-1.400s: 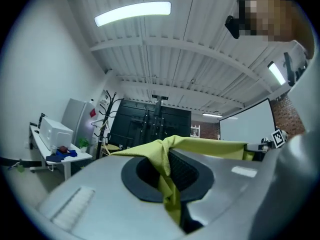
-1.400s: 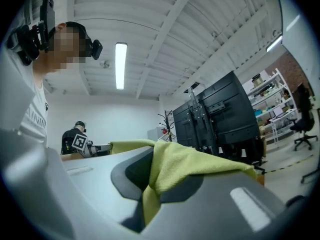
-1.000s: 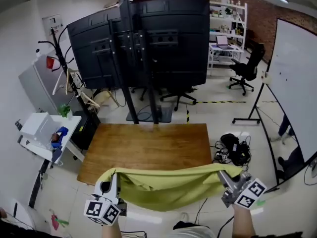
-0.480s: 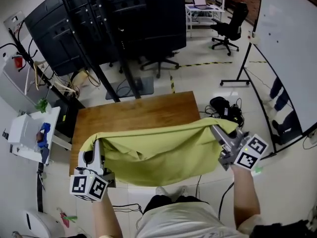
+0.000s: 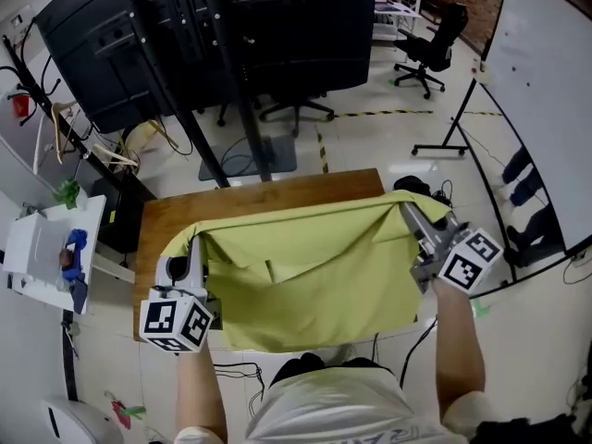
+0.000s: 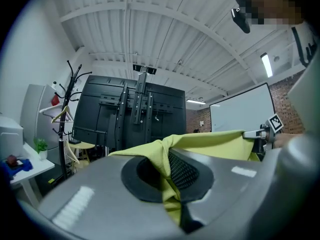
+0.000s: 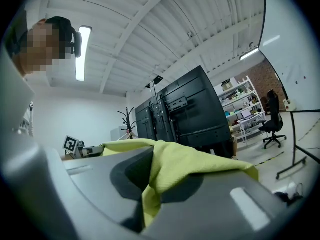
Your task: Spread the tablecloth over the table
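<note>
A yellow-green tablecloth [image 5: 305, 266] hangs stretched between my two grippers above the wooden table [image 5: 268, 191]. It covers the near and middle part, and a strip of bare wood shows at the far edge and the left side. My left gripper [image 5: 191, 251] is shut on the cloth's left corner, which is bunched between the pads in the left gripper view [image 6: 167, 159]. My right gripper [image 5: 409, 215] is shut on the right corner [image 7: 155, 171]. The near hem droops over the table's front edge towards the person's body.
Large black screens on stands [image 5: 231, 35] rise just beyond the table. A white side table [image 5: 42, 248] with small items stands at the left. A whiteboard [image 5: 546, 91] stands at the right, cables [image 5: 416, 188] lie on the floor by it, and an office chair [image 5: 430, 40] is further back.
Both grippers have carried the cloth away from the person and out across the table. It now covers far more of the wood than a second ago.
</note>
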Available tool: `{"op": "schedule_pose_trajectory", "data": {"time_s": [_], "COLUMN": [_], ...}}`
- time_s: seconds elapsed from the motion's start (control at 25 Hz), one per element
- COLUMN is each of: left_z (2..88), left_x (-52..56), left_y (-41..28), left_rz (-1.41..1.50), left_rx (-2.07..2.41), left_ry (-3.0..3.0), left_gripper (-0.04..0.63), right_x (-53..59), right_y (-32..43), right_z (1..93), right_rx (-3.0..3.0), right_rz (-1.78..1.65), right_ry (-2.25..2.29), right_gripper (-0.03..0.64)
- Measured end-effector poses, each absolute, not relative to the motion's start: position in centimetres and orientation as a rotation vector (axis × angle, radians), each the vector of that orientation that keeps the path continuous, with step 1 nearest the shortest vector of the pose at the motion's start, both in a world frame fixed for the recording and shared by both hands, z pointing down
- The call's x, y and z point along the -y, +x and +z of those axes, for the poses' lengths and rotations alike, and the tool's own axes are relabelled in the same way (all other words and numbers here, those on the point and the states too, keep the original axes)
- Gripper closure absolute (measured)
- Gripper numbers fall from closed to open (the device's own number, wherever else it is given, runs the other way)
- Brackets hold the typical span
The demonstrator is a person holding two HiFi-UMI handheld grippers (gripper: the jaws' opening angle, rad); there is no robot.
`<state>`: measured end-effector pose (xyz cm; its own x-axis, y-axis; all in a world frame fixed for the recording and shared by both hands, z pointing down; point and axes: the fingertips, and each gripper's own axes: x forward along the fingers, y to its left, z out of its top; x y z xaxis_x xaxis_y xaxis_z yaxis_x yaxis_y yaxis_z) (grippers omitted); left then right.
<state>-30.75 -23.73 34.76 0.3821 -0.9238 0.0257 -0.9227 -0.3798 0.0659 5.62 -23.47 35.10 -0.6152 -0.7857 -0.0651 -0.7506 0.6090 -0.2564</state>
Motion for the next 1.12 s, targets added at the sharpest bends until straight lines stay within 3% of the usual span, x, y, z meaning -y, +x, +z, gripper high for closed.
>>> {"op": "schedule_pose_trajectory", "data": {"time_s": [0.68,1.12], "left_z": [41.3,50.9], "left_x": [37.3,50.7], "left_y": [-28.1,-26.0], "left_rz": [0.085,0.258], "left_rx": [1.591,1.559], "left_ry": [2.528,2.418], "left_gripper": [0.588,0.588], "right_x": [38.2,51.2], "right_y": [8.7,10.9], "right_z": [40.3,50.2], "right_rx": [-2.606,-2.629], "right_rz": [-0.474,-0.747], "right_ry": [-1.499,-1.536], "right_gripper": [0.605,0.605]}}
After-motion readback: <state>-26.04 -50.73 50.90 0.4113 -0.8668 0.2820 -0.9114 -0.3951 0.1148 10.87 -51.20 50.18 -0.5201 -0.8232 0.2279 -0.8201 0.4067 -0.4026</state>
